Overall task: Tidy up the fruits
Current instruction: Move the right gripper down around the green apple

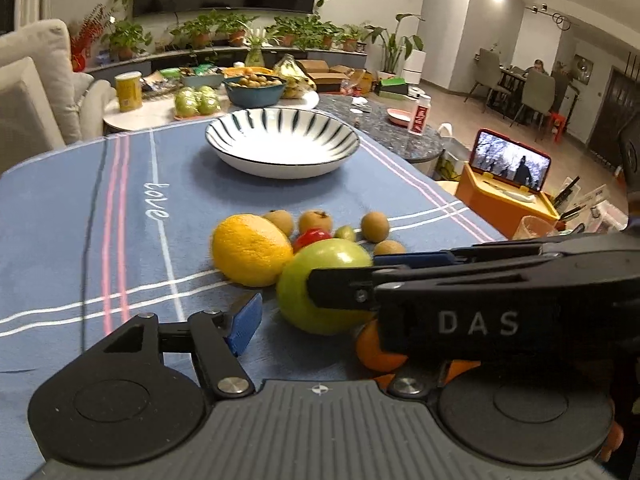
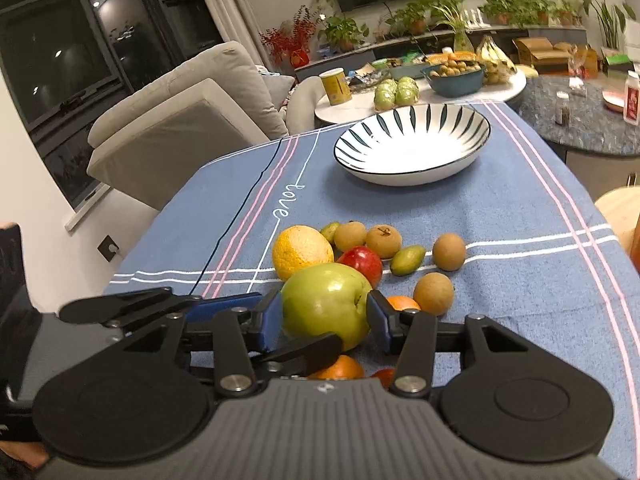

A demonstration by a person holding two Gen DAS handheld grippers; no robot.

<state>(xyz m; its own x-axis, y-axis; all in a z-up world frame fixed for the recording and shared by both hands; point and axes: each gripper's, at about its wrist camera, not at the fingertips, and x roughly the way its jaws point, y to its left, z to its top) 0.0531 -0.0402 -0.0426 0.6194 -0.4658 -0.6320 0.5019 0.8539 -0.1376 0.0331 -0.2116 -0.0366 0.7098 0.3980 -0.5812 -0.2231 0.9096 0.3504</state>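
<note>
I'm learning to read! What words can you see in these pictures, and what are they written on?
"love": stitched in white on the blue tablecloth.
"DAS": printed on the black gripper finger that crosses the left wrist view.
The yellow can and the red-labelled white bottle carry print too small and blurred to read.

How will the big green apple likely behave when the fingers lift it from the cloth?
The green apple looks firm and glossy, so it may slip under a light squeeze. It is round, so a push would probably roll it into the yellow citrus or the red fruit close behind it.
</note>
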